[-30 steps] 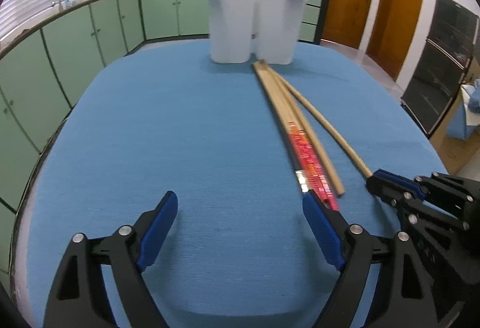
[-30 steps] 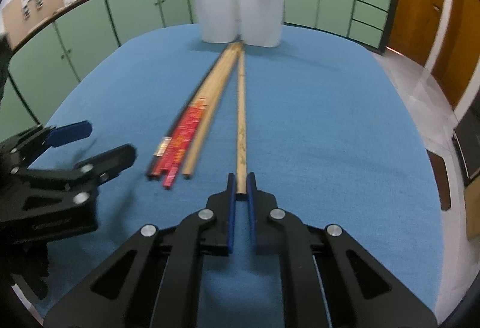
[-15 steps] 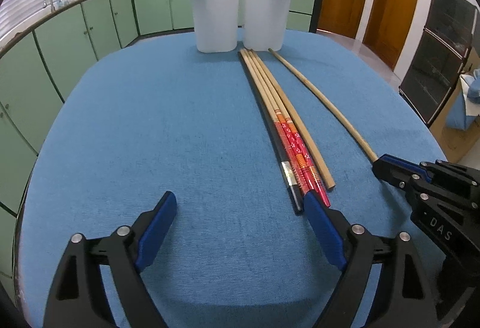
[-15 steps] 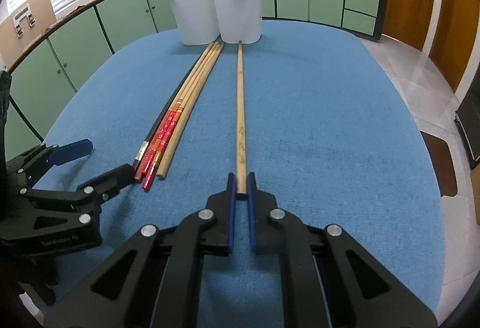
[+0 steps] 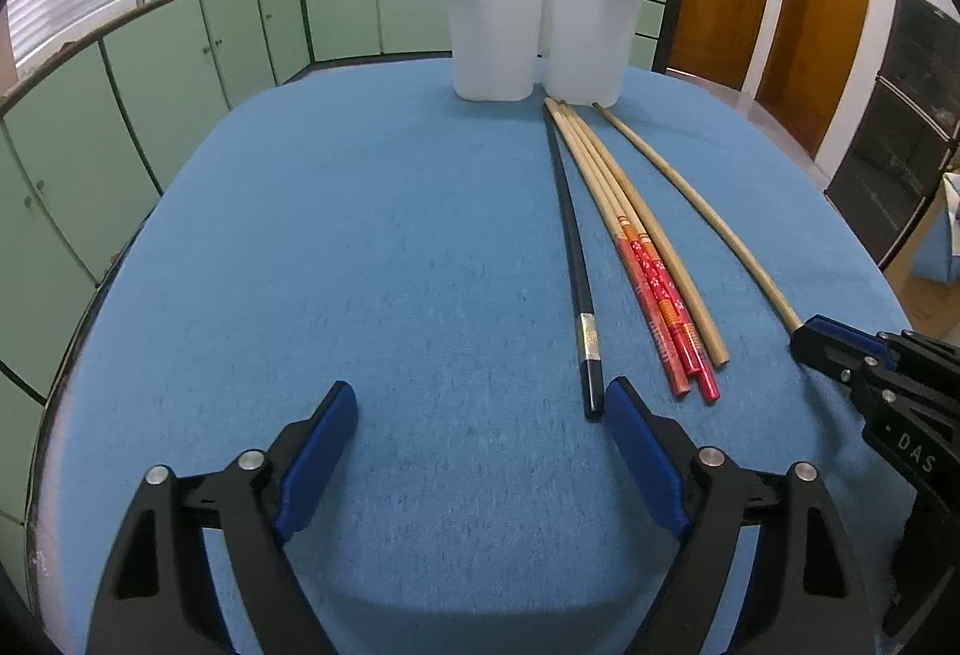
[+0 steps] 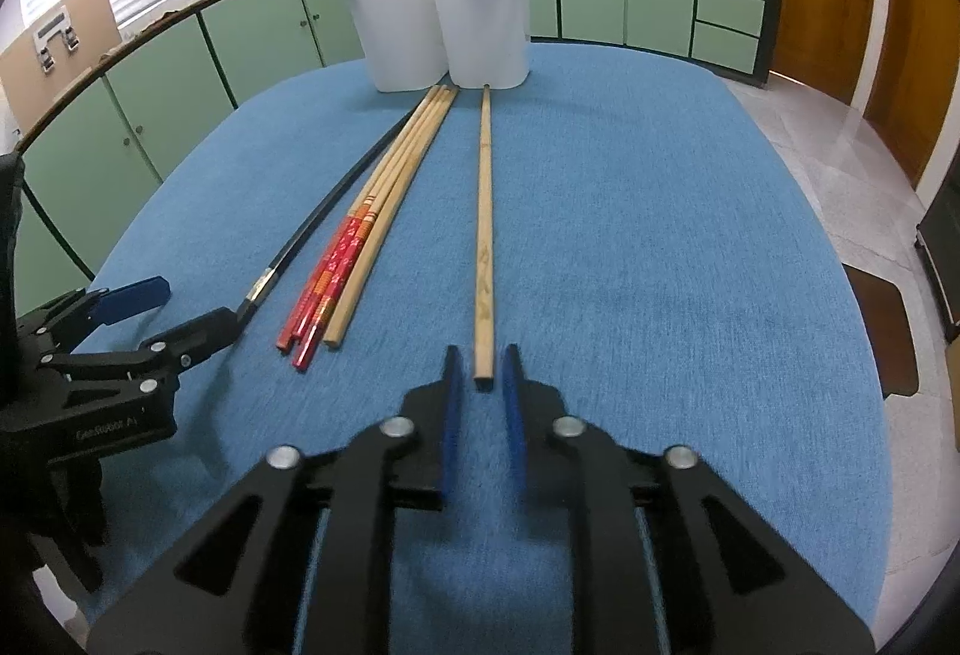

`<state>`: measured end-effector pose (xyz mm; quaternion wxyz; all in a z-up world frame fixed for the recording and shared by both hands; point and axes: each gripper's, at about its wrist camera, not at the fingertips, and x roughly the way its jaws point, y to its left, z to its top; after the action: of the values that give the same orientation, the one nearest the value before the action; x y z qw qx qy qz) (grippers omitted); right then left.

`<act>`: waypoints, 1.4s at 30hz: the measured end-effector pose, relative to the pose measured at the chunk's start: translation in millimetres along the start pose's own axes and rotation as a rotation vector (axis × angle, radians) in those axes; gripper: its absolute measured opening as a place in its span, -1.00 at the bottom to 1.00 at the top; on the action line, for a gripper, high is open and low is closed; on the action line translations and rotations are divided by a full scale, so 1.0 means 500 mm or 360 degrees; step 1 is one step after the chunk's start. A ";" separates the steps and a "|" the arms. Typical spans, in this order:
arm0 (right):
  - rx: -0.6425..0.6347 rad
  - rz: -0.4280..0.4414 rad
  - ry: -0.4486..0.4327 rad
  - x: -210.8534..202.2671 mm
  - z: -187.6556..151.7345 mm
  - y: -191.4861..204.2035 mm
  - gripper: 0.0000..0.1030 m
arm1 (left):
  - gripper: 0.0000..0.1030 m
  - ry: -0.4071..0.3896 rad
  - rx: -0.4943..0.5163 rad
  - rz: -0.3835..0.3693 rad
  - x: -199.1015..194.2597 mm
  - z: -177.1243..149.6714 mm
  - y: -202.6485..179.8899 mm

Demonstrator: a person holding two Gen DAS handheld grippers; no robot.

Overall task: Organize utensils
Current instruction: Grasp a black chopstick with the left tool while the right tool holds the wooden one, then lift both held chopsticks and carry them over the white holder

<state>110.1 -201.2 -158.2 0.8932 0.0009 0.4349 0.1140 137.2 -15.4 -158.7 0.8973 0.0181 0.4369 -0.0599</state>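
Chopsticks laid out on blue table, both grippers low at the near edge.
Right gripper (image 6: pixel 478 376) slightly parted, lone wooden chopstick (image 6: pixel 483 235) end sitting in the gap, not clamped, lower centre of frame. Left gripper (image 5: pixel 480 415) spread wide, empty; its right finger just beside the black chopstick (image 5: pixel 573 259) end. Red-patterned pair (image 5: pixel 651 283) and a plain wooden one (image 5: pixel 660 247) lie bunched right of centre. White holder (image 5: pixel 540 37) upper centre, tips nearly touching it.
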 end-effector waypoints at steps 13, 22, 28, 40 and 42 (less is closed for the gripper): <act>-0.0036 0.0012 0.0006 0.000 0.001 0.008 -0.54 | 0.28 0.0011 0.0057 -0.0029 0.006 0.006 -0.023; -0.0045 0.0001 0.0020 0.010 0.006 0.010 -0.87 | -0.49 -0.0007 0.0105 -0.0076 0.006 0.012 -0.057; -0.0046 0.0003 0.0002 0.003 0.004 0.010 -0.88 | -0.86 -0.0011 0.0128 -0.0062 0.006 0.009 -0.075; -0.0063 0.0055 -0.0194 -0.086 0.035 0.010 -0.88 | -0.87 -0.0173 0.0091 -0.0093 -0.101 0.038 -0.042; -0.0068 0.0060 -0.0236 -0.107 0.046 0.012 -0.88 | -0.87 -0.0222 0.0093 -0.0093 -0.126 0.051 -0.038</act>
<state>95.0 -204.0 -101.6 0.9205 -0.0015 0.3649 0.1396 116.3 -30.5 -92.9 0.9225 0.0272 0.3718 -0.0999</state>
